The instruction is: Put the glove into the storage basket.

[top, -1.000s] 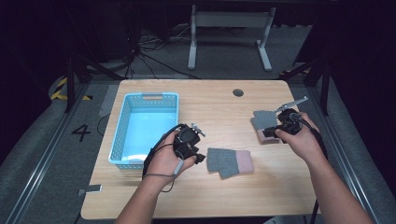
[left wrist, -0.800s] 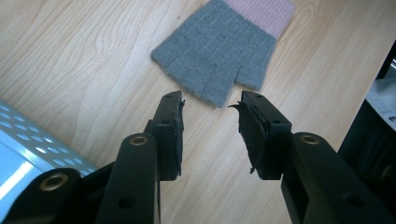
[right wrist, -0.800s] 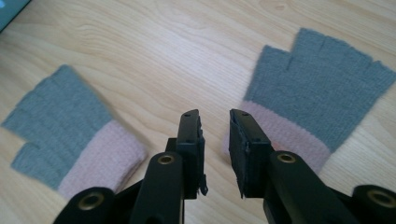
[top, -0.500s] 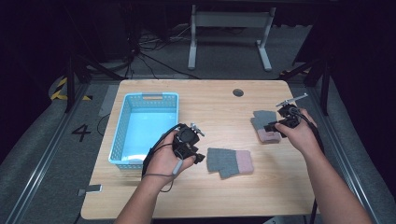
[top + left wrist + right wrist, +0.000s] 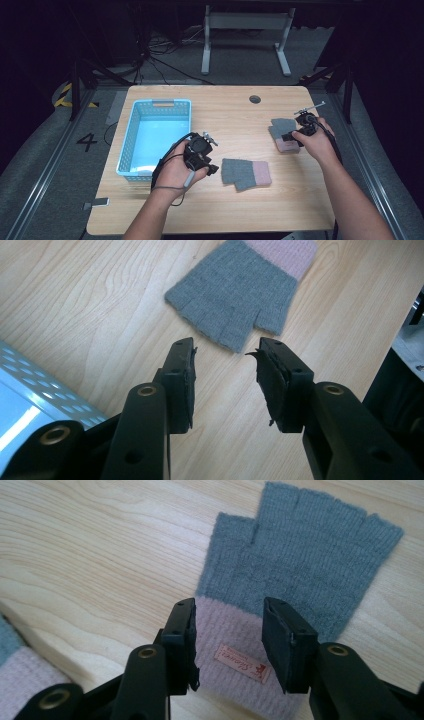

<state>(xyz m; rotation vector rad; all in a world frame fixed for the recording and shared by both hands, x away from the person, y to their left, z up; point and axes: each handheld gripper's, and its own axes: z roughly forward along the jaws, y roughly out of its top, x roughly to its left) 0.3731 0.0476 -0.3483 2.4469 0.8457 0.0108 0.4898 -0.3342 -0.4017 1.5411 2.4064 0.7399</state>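
High view: right tongs (image 5: 295, 136) tipped down, just opening over glove (image 5: 283, 135); left tongs (image 5: 214, 169) apart.

Two fingerless knit gloves, grey with pink cuffs, lie flat on a pale wooden table, well apart. The near glove (image 5: 246, 173) rests just below the table's centre, toward five o'clock, its pink cuff turned to three o'clock and its cut-off finger ends to nine o'clock, the thumb stub at the front edge. The far glove (image 5: 283, 134) lies toward three o'clock near the right edge, grey finger part at twelve o'clock, pink cuff at six o'clock. A small pink label (image 5: 242, 663) is sewn on that cuff.
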